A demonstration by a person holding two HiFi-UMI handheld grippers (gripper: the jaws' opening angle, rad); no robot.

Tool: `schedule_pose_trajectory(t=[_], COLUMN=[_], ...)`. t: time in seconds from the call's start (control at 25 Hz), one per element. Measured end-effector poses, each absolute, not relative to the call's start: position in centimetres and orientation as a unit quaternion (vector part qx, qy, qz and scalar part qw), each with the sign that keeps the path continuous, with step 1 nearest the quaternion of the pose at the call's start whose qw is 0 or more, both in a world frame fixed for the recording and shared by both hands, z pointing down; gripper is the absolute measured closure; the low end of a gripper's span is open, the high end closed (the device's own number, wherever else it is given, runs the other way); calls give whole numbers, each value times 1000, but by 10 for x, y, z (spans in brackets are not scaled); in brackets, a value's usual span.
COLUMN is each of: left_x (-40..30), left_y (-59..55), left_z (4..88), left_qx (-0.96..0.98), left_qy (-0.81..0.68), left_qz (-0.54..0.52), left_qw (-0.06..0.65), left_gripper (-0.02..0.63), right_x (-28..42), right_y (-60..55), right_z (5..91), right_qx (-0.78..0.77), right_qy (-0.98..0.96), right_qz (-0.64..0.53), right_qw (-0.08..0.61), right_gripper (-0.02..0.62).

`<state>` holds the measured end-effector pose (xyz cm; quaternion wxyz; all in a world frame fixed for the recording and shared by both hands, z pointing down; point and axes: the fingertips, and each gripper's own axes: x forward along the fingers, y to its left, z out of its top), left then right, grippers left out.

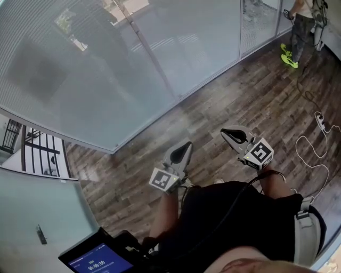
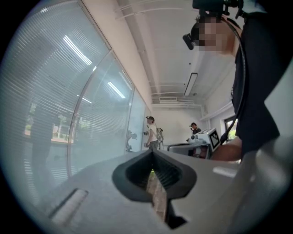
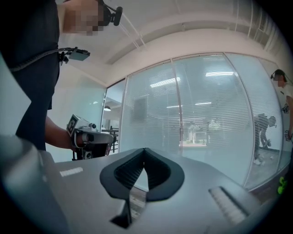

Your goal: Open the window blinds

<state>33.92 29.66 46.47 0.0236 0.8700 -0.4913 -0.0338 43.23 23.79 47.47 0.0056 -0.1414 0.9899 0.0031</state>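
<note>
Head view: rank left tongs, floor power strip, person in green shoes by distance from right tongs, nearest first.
1. left tongs, beside the right tongs, on their left.
2. power strip, on the floor at right.
3. person in green shoes, far corner, top right.

Looked like a modern office floor, open and glass-walled. Ran along a curved glass wall (image 1: 106, 90) of tall panes with slim upright mullions (image 1: 152, 58), horizontal blinds (image 3: 206, 109) lowered across them. Had dark wood-plank flooring (image 1: 229, 101) below and a white ceiling (image 2: 169, 55) above, with exposed pipes (image 2: 132, 11) and a long ceiling light (image 2: 191, 84). Showed a white power strip (image 1: 319, 120) and a loose white cable (image 1: 311, 152) lying on the planks. Held 1 person (image 2: 151, 132) standing by the glass at the far end and another person (image 2: 194, 129) farther back.
</note>
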Motion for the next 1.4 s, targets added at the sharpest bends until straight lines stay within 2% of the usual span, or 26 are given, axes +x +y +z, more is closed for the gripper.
schedule_pose_trajectory(t=[0.52, 1.4], left_x=[355, 344], left_y=[293, 295], left_z=[475, 475], left_qx=[877, 871], left_qy=[-479, -487], left_qz=[-26, -49], left_qw=[33, 42], left_gripper=[603, 604], right_x=[448, 434], right_y=[235, 238], right_z=[475, 471], right_qx=[-157, -121], right_qy=[987, 993], right_qz=[-15, -17], right_qw=[7, 1], right_gripper=[589, 589])
